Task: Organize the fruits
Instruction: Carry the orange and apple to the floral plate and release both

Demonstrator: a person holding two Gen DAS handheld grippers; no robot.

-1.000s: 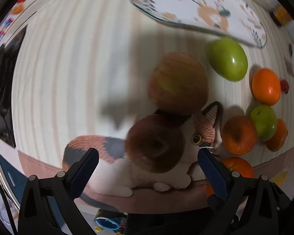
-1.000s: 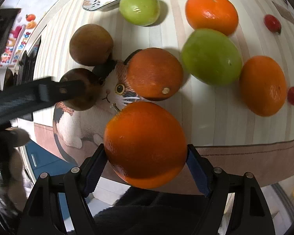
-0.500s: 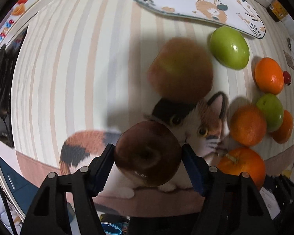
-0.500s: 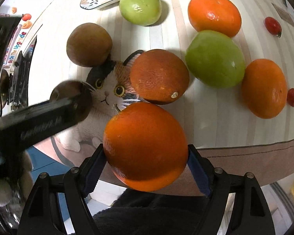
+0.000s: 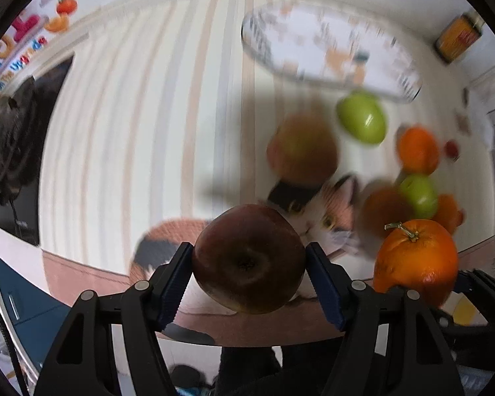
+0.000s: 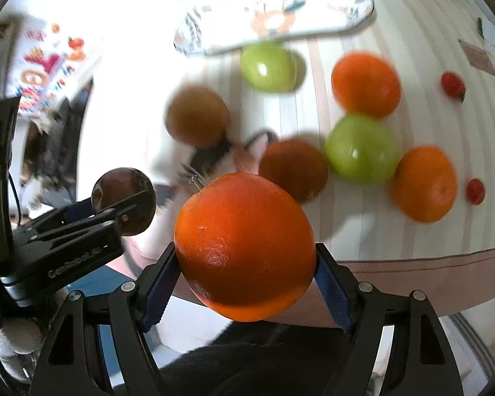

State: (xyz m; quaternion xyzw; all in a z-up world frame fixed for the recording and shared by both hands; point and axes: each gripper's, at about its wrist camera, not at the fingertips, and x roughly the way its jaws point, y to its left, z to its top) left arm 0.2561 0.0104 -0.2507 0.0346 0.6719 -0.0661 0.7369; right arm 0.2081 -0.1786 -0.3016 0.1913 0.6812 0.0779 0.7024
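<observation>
The left gripper (image 5: 249, 267) is clenching a dark red apple (image 5: 249, 259), its jaws having just closed onto it, and is holding it clear of the table (image 5: 132, 125), above the near edge. The right gripper (image 6: 246, 270) is grasping an orange (image 6: 246, 246) in the same way, also off the surface and just beside the left one.

The move to come probably turns on the patterned tray (image 6: 274, 10), which is lying toward the far edge, straight ahead of both grippers with its long side running across the view. The loose fruit is sitting between the grippers and the tray, so both loads will have to travel over it. Neither hand looks clearly nearer.

Left on the striped tablecloth, by the right wrist view: one brownish apple (image 6: 196, 118), two green apples (image 6: 269, 66) (image 6: 361, 148), three oranges (image 6: 366, 84) (image 6: 293, 168) (image 6: 424, 183), and two small red fruits (image 6: 452, 86) (image 6: 475, 191), too small to name. The tray is looking empty.
</observation>
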